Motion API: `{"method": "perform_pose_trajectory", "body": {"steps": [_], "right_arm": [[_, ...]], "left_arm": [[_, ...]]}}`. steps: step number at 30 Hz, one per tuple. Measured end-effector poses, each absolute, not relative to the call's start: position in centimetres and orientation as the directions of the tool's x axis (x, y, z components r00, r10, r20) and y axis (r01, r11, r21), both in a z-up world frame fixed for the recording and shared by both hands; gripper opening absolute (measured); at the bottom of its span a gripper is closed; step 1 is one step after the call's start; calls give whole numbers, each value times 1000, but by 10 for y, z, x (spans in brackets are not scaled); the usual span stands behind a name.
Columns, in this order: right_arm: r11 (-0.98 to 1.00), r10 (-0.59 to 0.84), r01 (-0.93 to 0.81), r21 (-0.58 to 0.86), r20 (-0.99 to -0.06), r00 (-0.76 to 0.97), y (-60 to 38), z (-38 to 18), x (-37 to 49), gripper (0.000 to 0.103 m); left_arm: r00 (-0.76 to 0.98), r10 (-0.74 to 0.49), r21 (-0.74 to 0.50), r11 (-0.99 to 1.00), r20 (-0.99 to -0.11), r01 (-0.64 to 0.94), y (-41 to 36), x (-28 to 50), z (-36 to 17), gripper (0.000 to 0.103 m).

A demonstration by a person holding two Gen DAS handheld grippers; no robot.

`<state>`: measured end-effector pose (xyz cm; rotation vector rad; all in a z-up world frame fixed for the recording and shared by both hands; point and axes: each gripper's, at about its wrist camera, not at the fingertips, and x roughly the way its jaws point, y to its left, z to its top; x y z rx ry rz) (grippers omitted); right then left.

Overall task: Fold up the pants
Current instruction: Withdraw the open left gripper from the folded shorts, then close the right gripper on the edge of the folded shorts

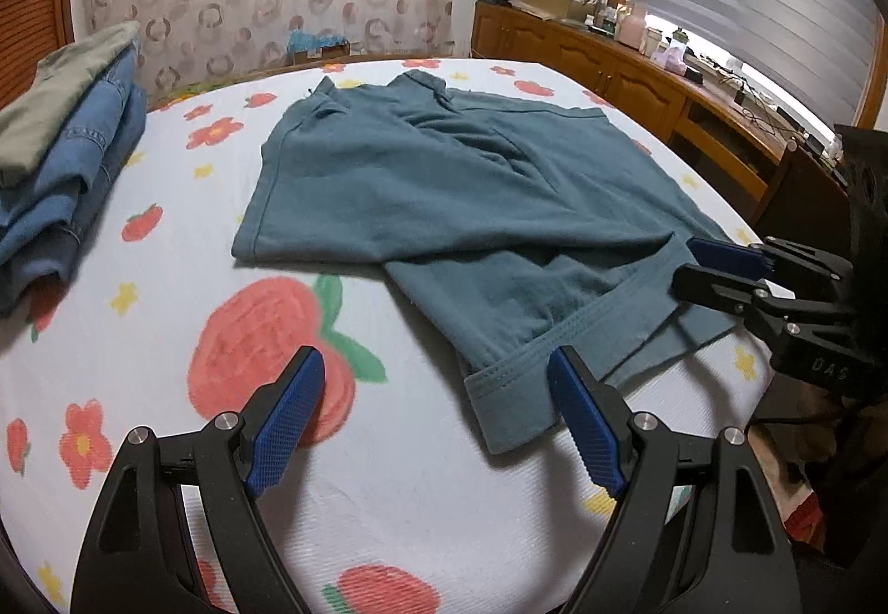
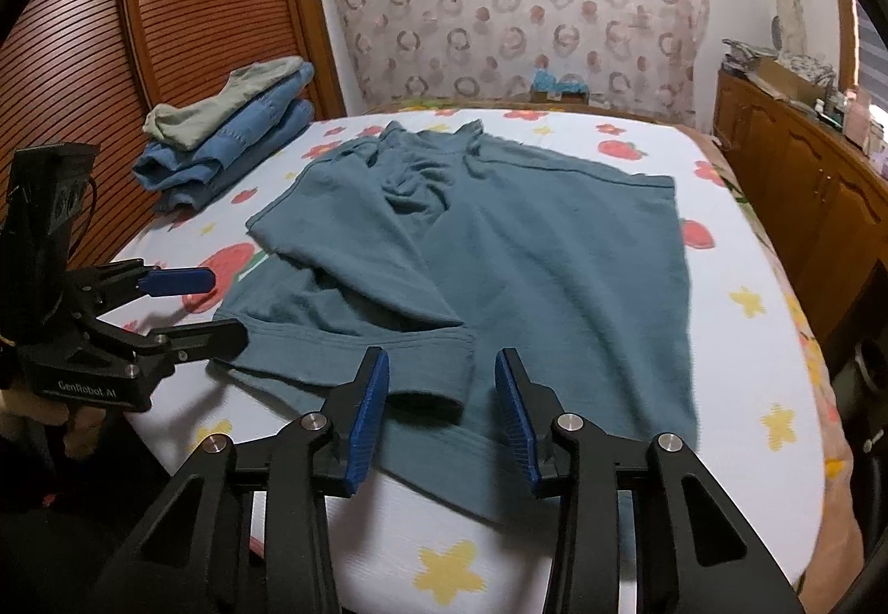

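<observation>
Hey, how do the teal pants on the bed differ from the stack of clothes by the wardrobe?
The teal pants lie spread out and rumpled mid-bed; the stack sits folded near the bed's edge. The pants are one teal garment; the stack holds blue denim with a pale green piece on top. The pants reach both grippers; the stack is far from them. Both rest on the flowered sheet.

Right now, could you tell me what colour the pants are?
Teal blue-green pants, plain with no pattern; the right wrist view shows them best.

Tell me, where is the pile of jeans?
The pile of jeans sits at the bed's far left side, left of the teal pants, beside the wooden slatted door.
</observation>
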<state>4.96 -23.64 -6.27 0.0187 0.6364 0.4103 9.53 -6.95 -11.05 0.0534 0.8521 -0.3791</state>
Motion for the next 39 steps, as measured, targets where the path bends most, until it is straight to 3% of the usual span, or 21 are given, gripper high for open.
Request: {"method": "perform_pose_trajectory", "body": {"steps": [6,13,18,30,39], "right_arm": [[911,402,-371,179,-587,702,-238,-62,56,36],[911,401,-375,171,-582,708,-232,-58,58,16],[906,410,-390,161,-559,721,-227,-54,54,9],[919,387,-373,126,-453,803,-246,-22,15,7],[933,355,-341,112,-436,827,-259,-21,-12,7]], "left_arm": [[630,-303,-88,933,-715,349,-70,89,-114,86],[637,-303,-94,936,-709,341,-69,90,-113,86],[630,-313,-114,935,-711,336,-67,87,-108,86],[664,-324,-106,932,-674,347,-68,83,-90,86],[674,-344,-105,923,-653,370,-73,78,-80,87]]}}
